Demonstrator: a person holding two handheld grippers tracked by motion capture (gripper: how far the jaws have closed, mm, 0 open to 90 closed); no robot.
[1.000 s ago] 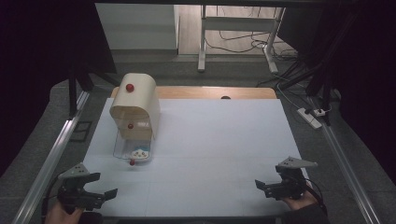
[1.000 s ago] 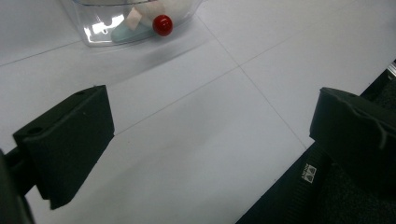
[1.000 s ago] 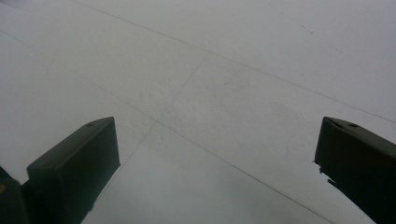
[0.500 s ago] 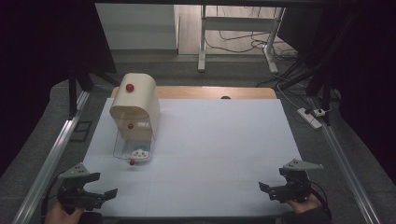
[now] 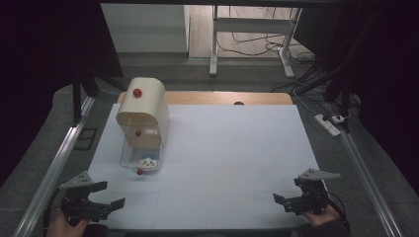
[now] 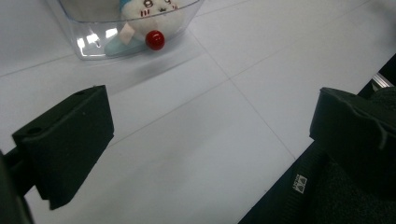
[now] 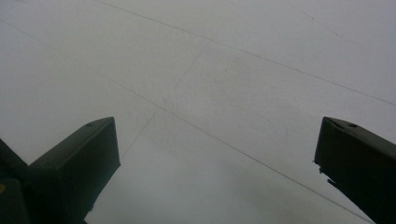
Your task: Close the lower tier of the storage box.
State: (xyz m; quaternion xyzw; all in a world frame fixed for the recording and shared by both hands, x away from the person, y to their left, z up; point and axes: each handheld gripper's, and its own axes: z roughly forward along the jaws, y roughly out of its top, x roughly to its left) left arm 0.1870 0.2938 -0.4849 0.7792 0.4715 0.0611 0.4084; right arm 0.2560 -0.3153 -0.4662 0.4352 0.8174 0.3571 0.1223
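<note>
Both grippers are held low at the bottom of the high view, each with its jaws spread and nothing between them. The left gripper (image 5: 101, 203) is seen at the lower left of that frame, at the near left corner of the white table (image 5: 232, 148); the right gripper (image 5: 292, 202) is seen at the lower right, over the near right part of the same surface. In the left gripper view the two black jaws are set wide apart at the left and right edges of the frame, with bare white tabletop between them. In the right gripper view the jaws are likewise parted, and plain tabletop crossed by thin seam lines is seen between them.

A cream box with a rounded top (image 5: 144, 111) is placed in the left half of the high view, well above the left gripper and far from the right one. A red knob (image 5: 137, 92) is carried on its curved top. A clear plastic drawer (image 5: 141, 160) is drawn out from its near side toward the bottom of the frame. Inside the drawer a small white plush toy (image 5: 148, 161) is lodged, and a small red knob (image 5: 140, 172) is fixed to the drawer's front. In the left gripper view the drawer (image 6: 93, 37), the toy (image 6: 154, 14) and the small knob (image 6: 154, 40) are seen at the upper left, well apart from the jaws.
</note>
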